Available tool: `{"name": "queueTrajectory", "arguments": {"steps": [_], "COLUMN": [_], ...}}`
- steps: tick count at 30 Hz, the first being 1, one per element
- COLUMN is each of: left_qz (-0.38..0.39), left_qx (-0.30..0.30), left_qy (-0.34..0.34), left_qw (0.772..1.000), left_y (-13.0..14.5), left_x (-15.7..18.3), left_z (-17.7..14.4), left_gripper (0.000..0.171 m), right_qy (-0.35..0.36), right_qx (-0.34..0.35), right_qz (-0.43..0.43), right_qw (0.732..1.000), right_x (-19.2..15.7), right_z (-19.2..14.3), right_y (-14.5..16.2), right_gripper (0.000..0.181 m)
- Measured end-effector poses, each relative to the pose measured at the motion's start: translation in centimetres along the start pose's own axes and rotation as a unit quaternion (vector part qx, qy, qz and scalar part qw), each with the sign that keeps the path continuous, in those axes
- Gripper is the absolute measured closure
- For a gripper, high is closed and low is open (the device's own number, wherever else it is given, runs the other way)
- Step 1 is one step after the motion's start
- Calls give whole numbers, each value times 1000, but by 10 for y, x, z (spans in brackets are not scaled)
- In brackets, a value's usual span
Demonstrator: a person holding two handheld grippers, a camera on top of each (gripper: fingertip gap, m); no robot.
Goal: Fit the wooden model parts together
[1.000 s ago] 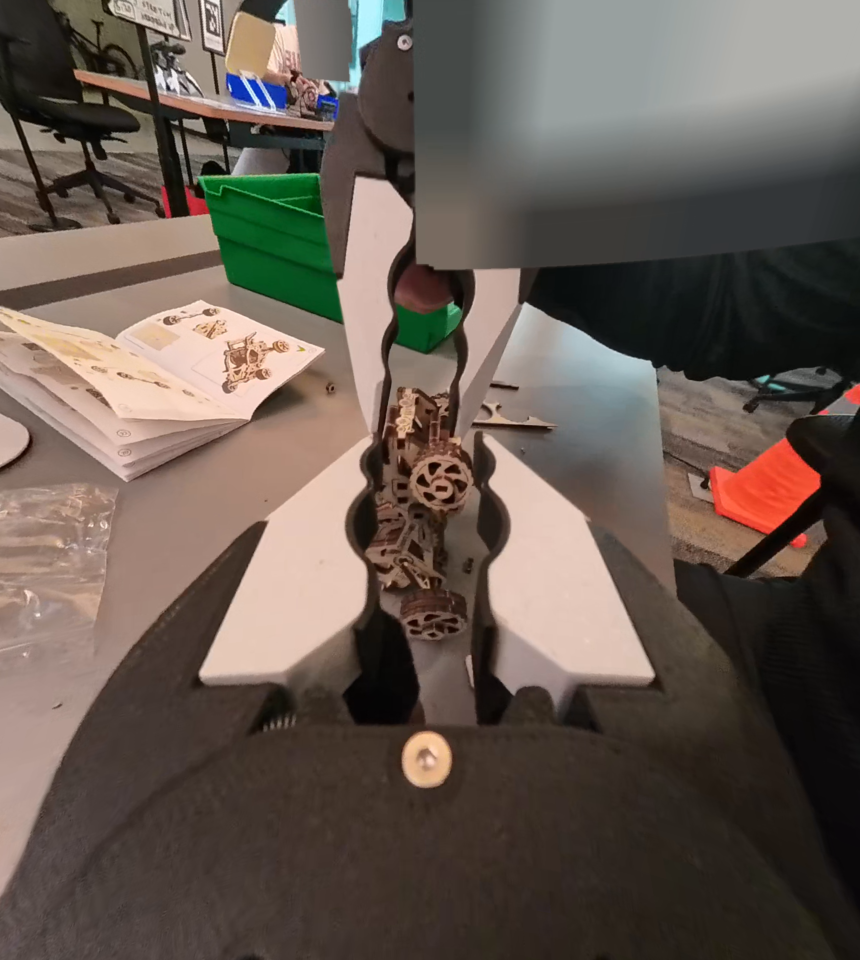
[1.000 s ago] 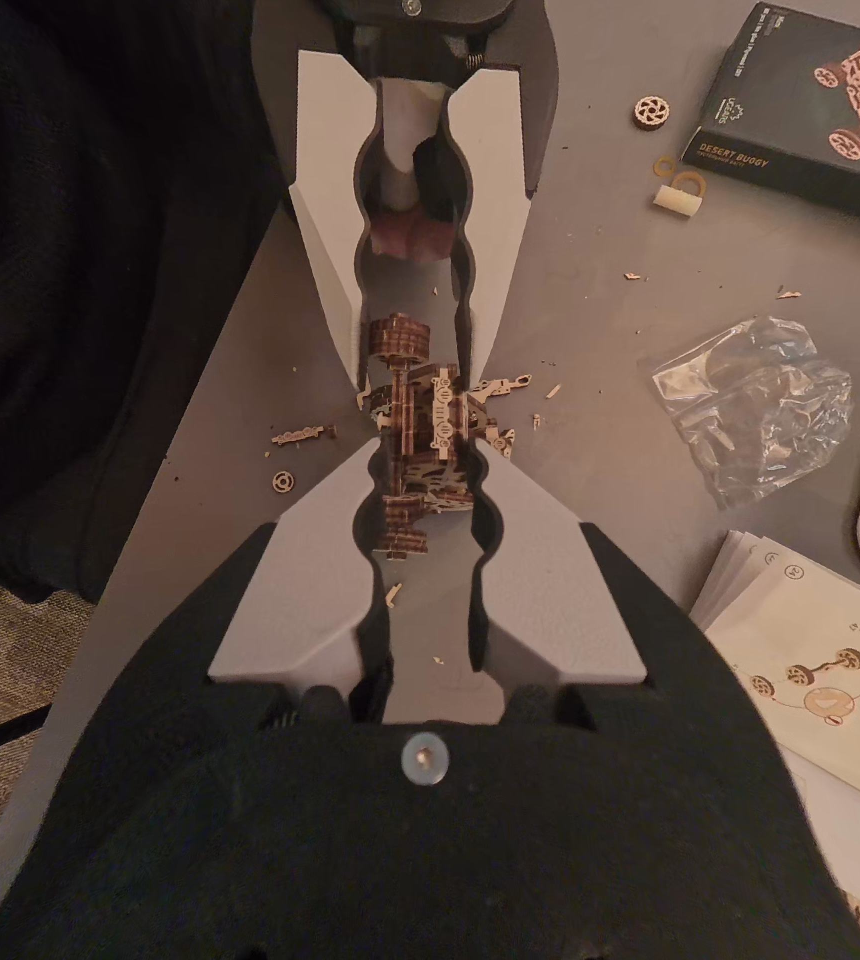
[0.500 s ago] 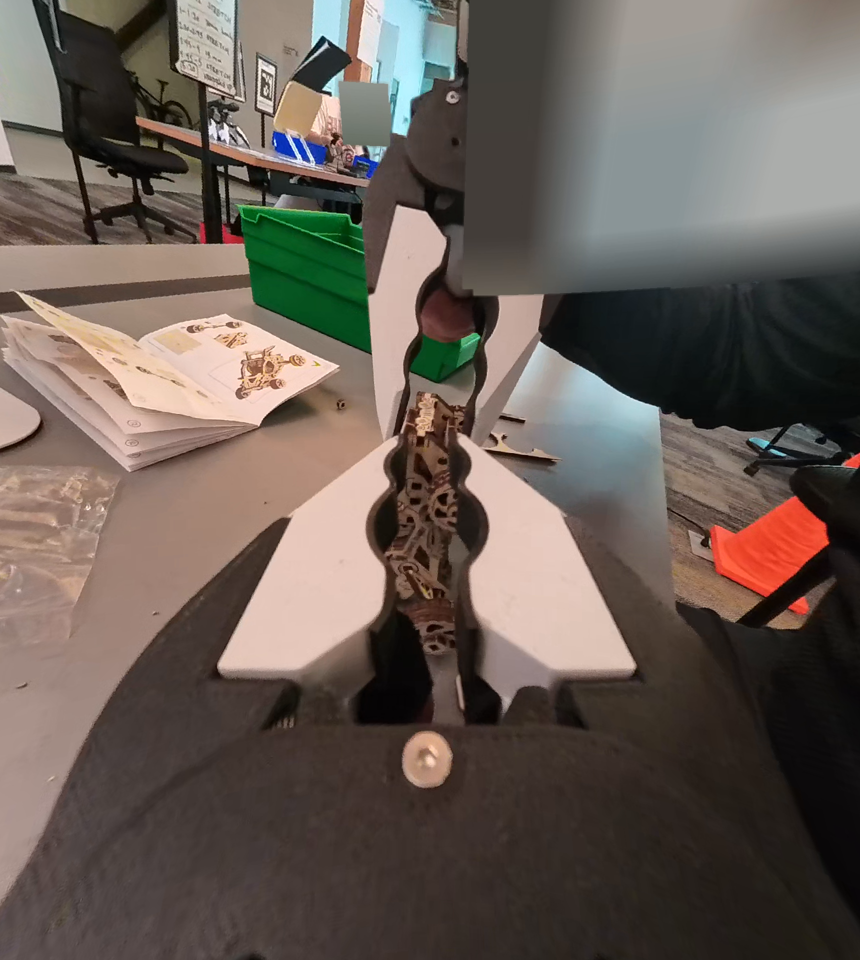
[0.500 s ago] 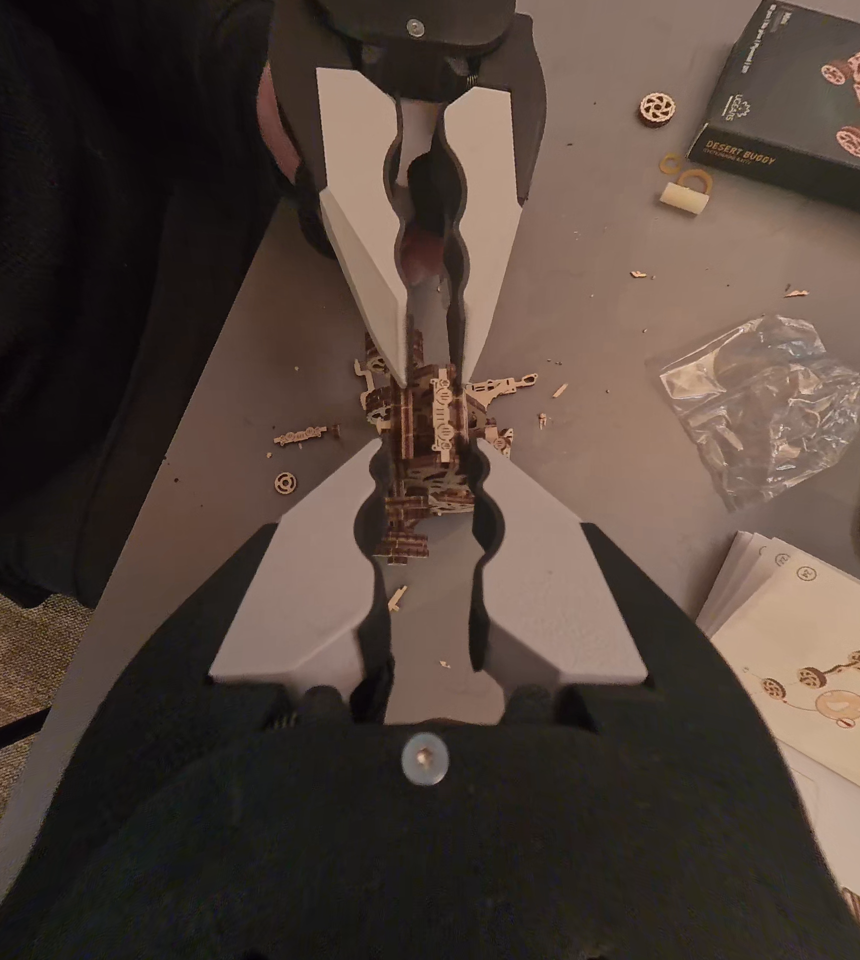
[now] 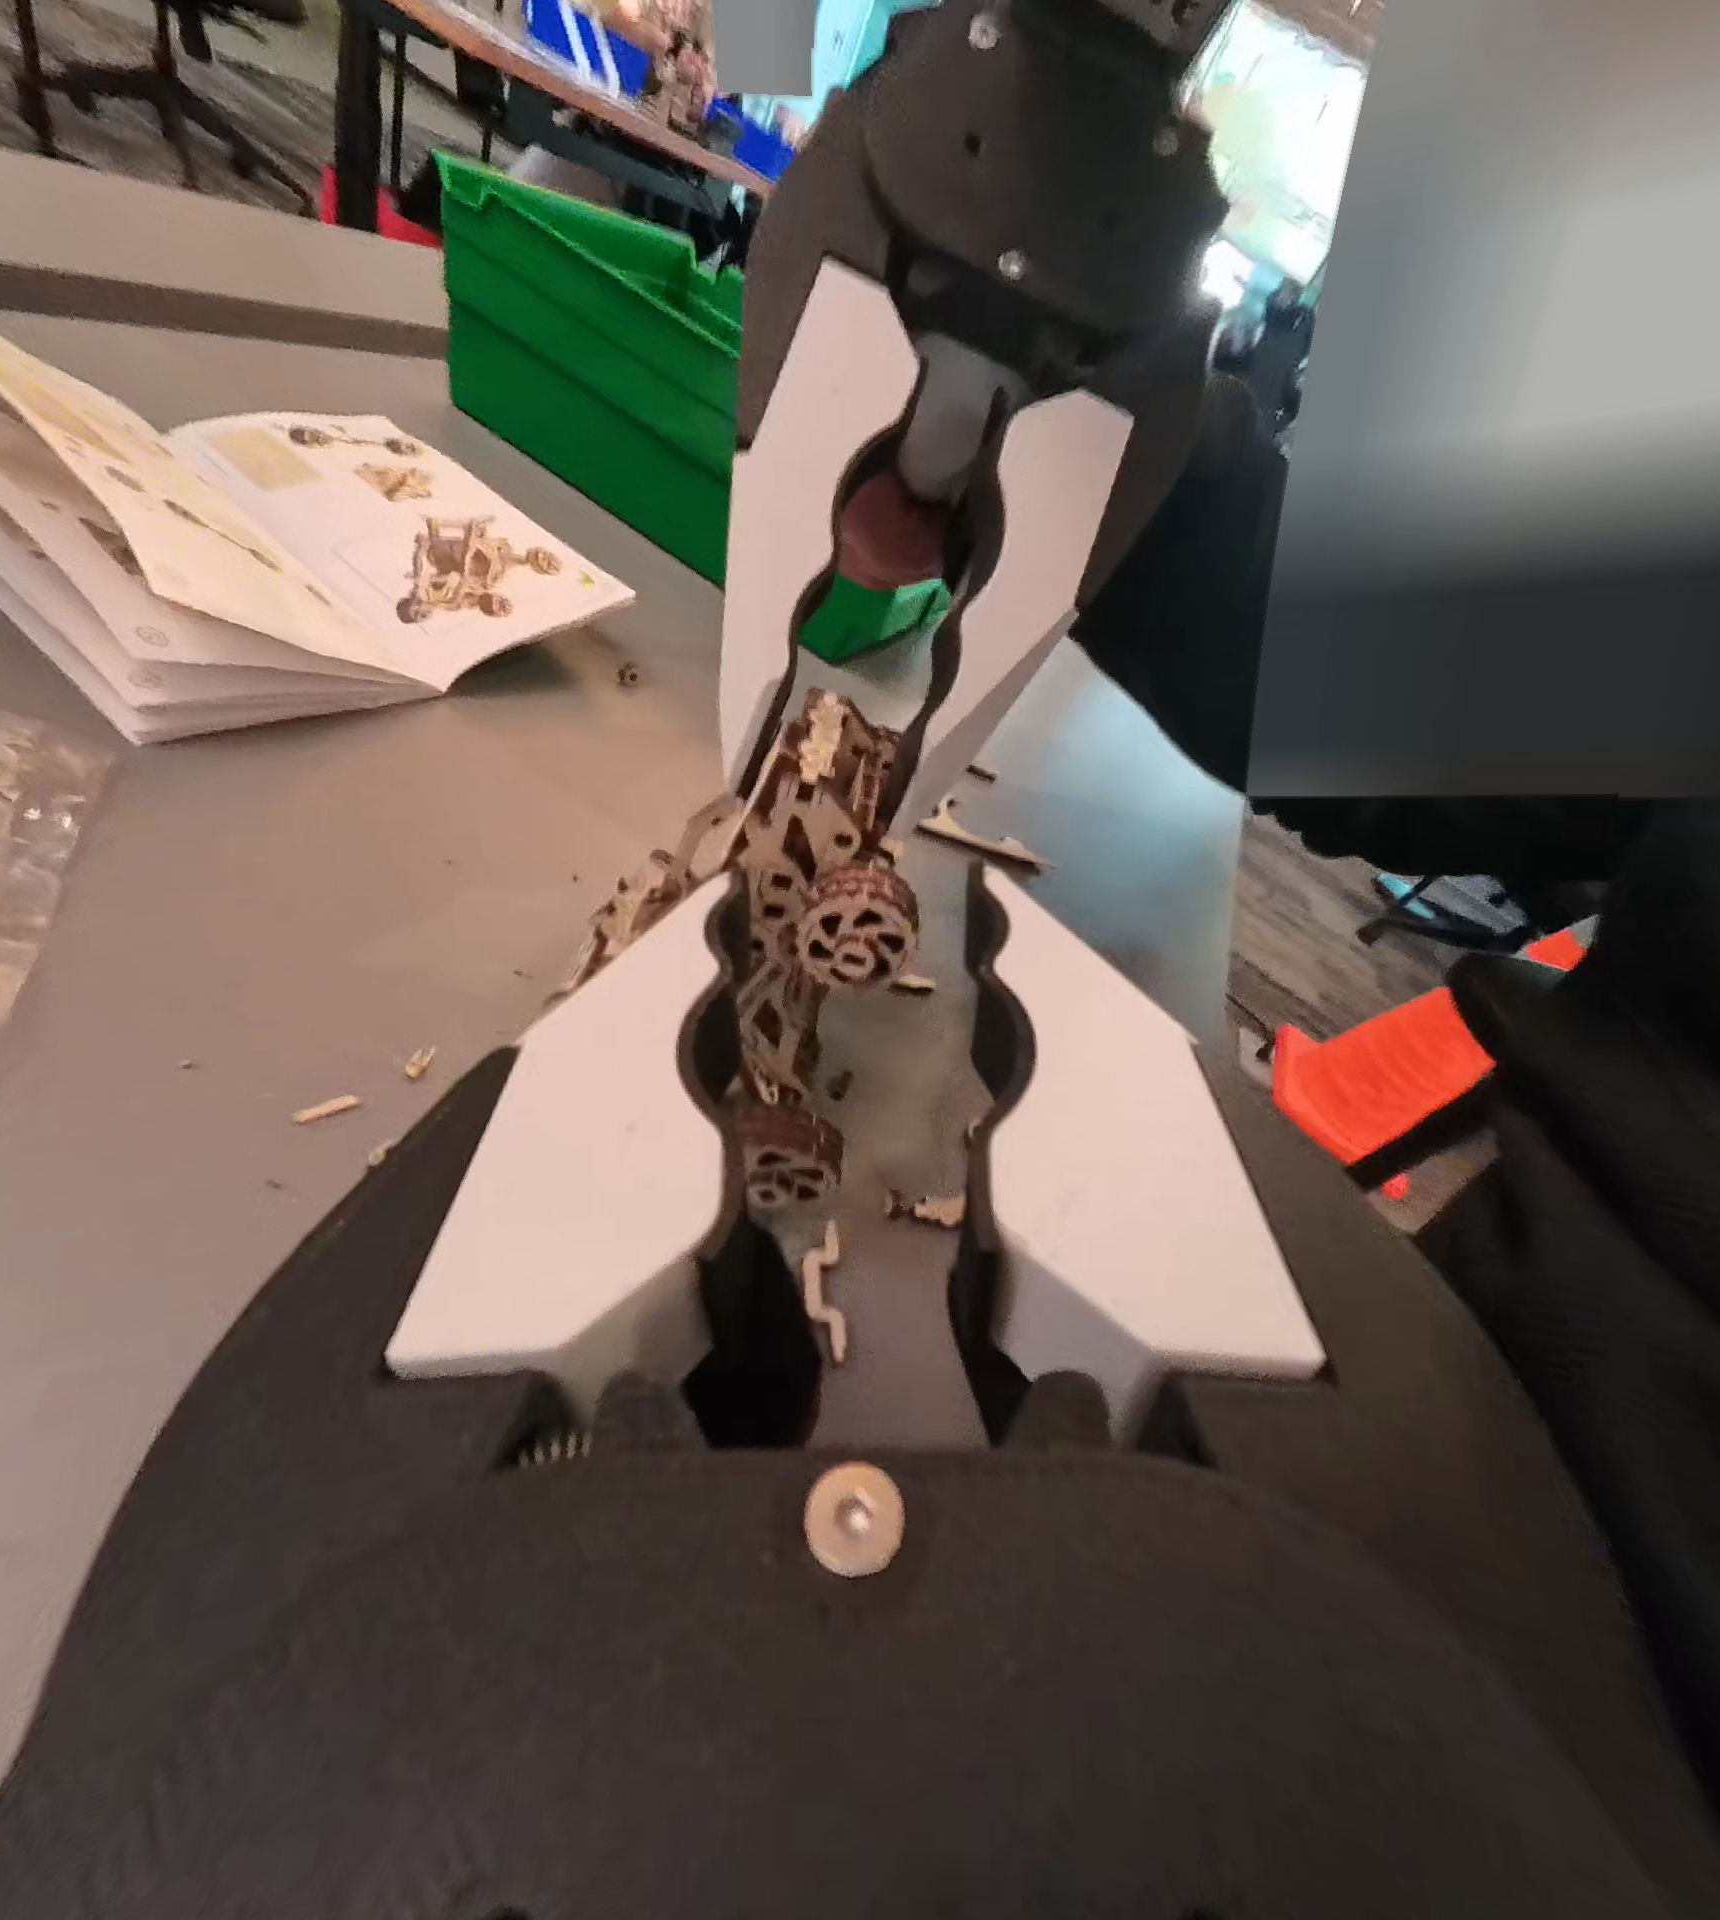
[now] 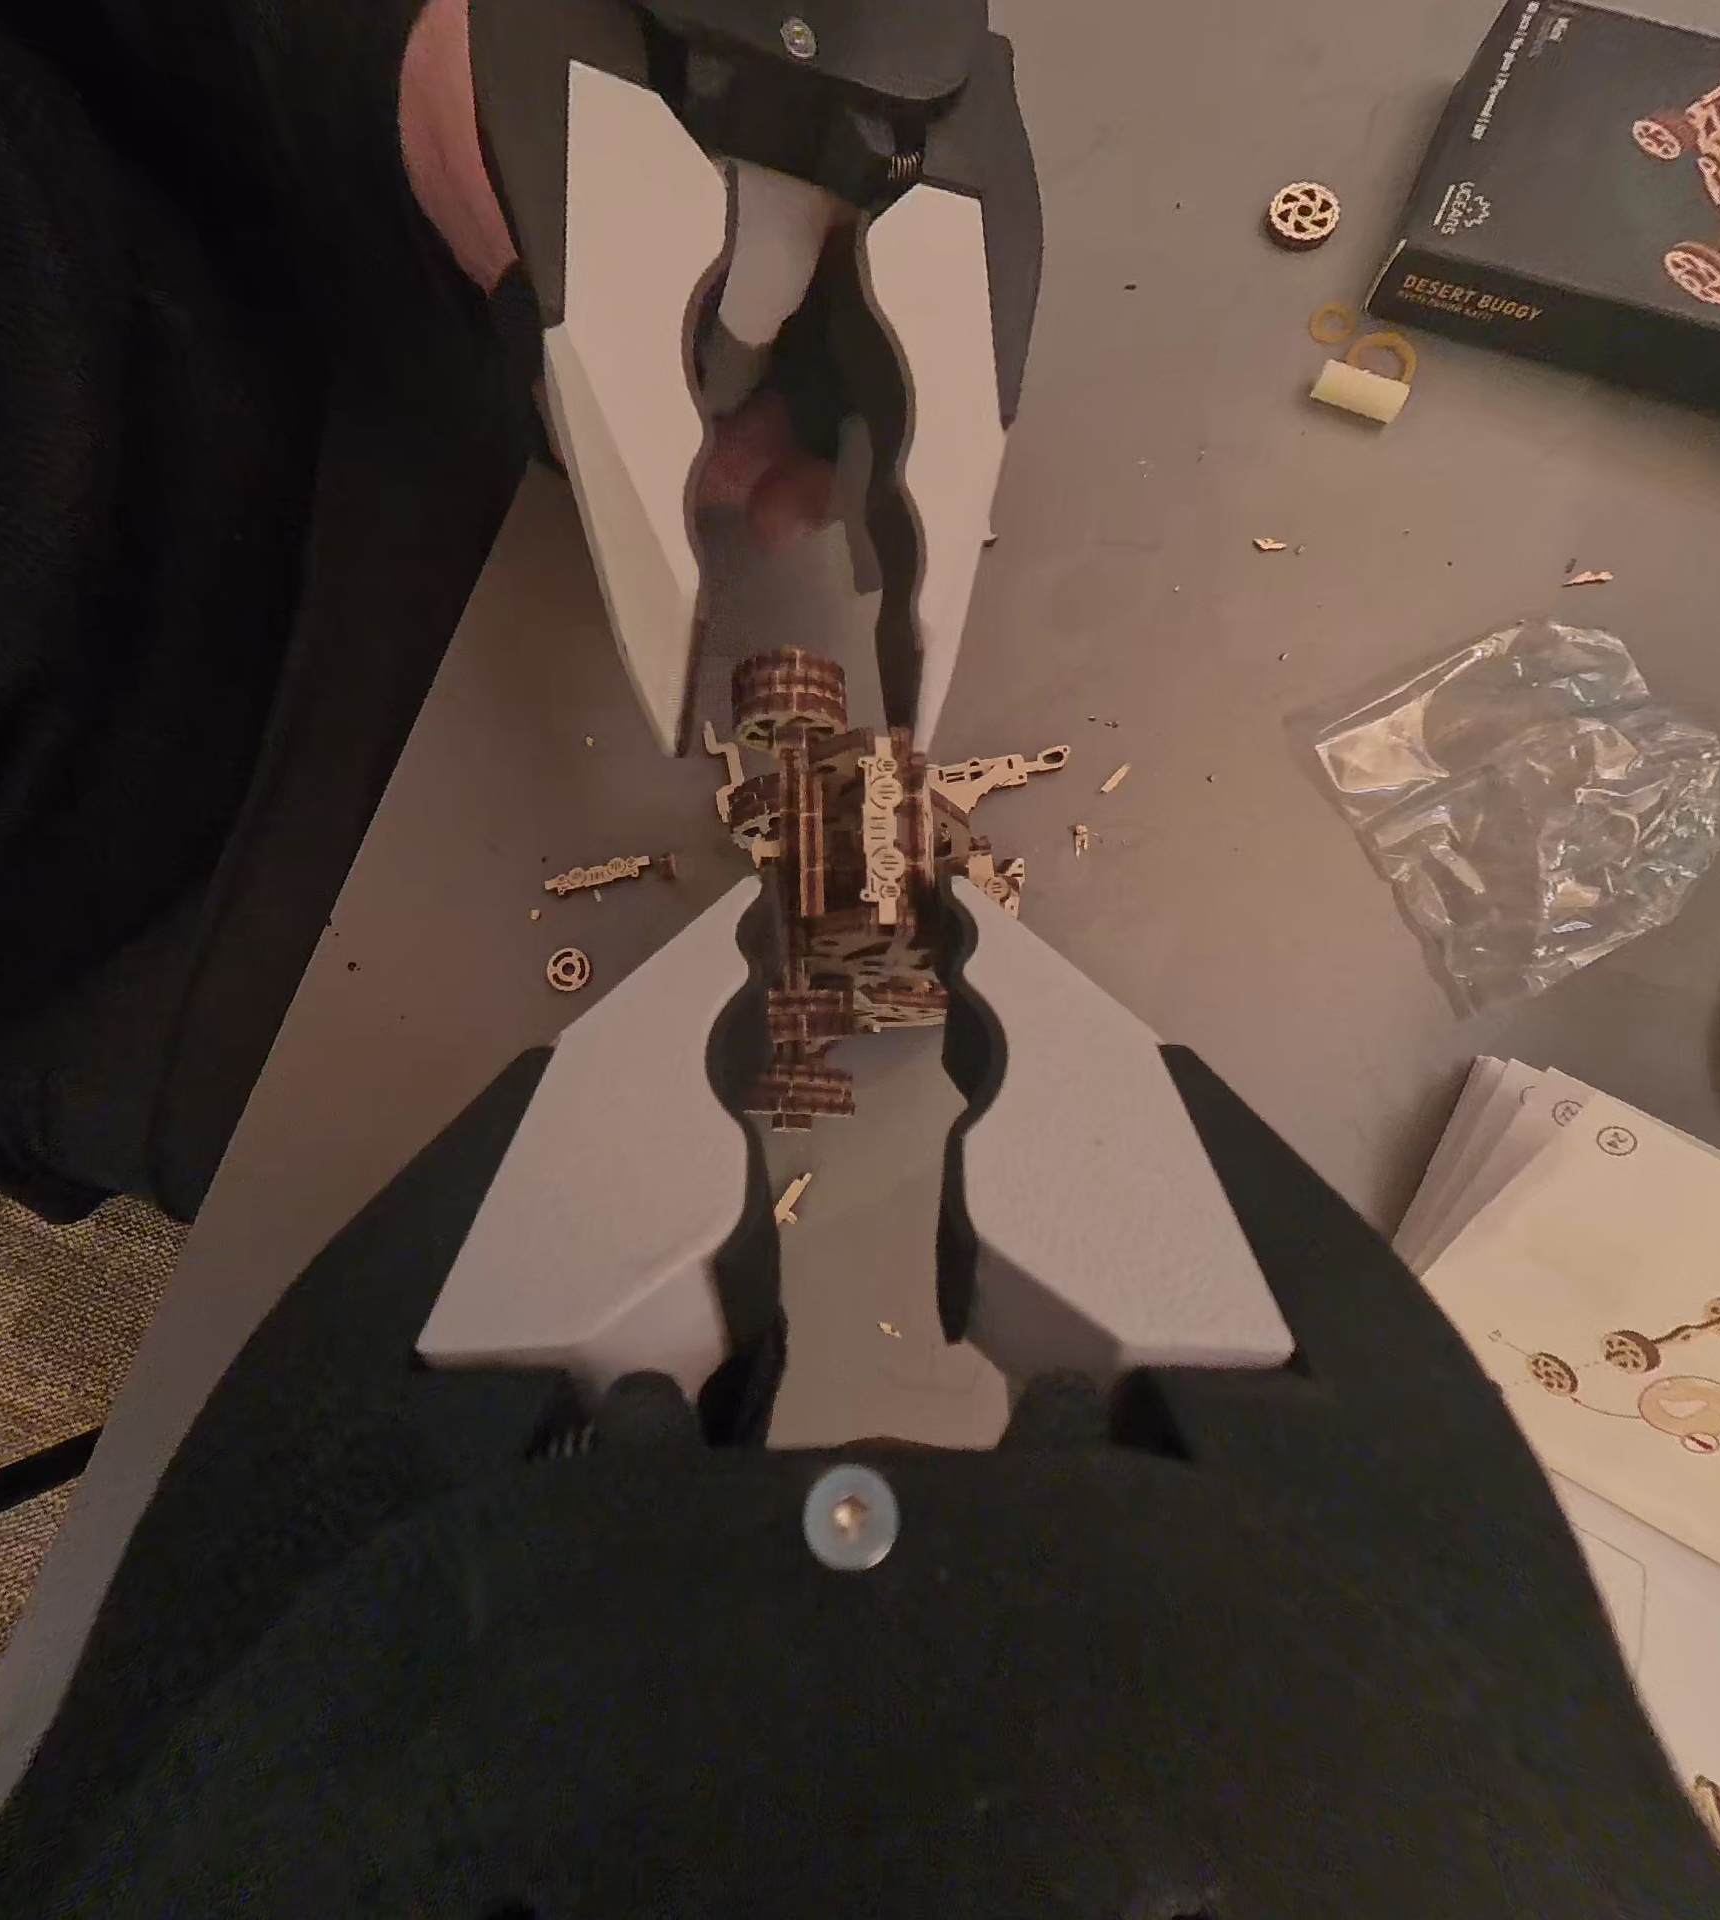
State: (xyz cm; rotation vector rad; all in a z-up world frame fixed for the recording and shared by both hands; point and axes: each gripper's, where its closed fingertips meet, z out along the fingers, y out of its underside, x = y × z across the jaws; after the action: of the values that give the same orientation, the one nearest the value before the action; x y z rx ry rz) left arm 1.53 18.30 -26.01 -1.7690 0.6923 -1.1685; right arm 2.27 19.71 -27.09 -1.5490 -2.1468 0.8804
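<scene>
We have the half-built wooden model [image 5: 814,914] lifted off the grey table [image 5: 264,935], one end up between the fingers of the right gripper [image 5: 820,769]. That gripper pinches the model's body near the top, its fingertips closed against the frame on both sides. In the right wrist view the same grip shows from above: the model [image 6: 845,883] sits at the tips of the right gripper [image 6: 851,899], over the loose wooden bits [image 6: 1001,774] on the table.

The left gripper [image 5: 851,894] is spread wide around the lower part of the model, with a clear gap on the wheel side; we cannot tell whether its other finger touches the frame. A wheel [image 5: 856,930] and a second wheel [image 5: 788,1158] lie between its fingers.

We judge the model light, stiff and brittle: thin laser-cut struts that would snap under a hard squeeze. We should hold it by the solid body block, not by the wheels or the fine side arms.

Half a second ago the left gripper was nearly closed on the model; now it has opened and released it. The model has also tilted, so the wheels show more fully, and the right gripper has kept its pinch.
</scene>
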Motion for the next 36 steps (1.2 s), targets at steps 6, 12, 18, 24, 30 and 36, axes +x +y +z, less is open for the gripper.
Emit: {"name": "queueTrajectory", "arguments": {"steps": [6, 12, 18, 24, 30, 36], "left_qz": [57, 54, 52, 58, 57, 77], "left_qx": [-29, -8, 7, 19, 25, 32], "left_qy": [-33, -39, -34, -33, -29, -27], "left_qw": [997, 998, 998, 998, 998, 996], "left_y": [6, 2, -1, -9, -13, -21], "left_x": [-1, -1, 4, 13, 21, 31], "left_z": [1, 0, 1, 1, 1, 2], "left_gripper": [151, 152, 152, 152, 152, 151], "right_qy": [-1, 4, 22, 91, 147, 145], "right_qx": [2, 5, 20, 48, 75, 98], "right_qz": [0, 4, -1, -15, -42, -62], "right_qw": [1000, 1000, 1000, 995, 985, 983], "right_x": [0, 0, -4, -1, -11, -31], "right_z": [0, 0, 0, -11, -27, -31], "right_y": [0, 0, -2, -11, -17, -26], "right_gripper": [155, 149, 137, 136, 148, 174]}}
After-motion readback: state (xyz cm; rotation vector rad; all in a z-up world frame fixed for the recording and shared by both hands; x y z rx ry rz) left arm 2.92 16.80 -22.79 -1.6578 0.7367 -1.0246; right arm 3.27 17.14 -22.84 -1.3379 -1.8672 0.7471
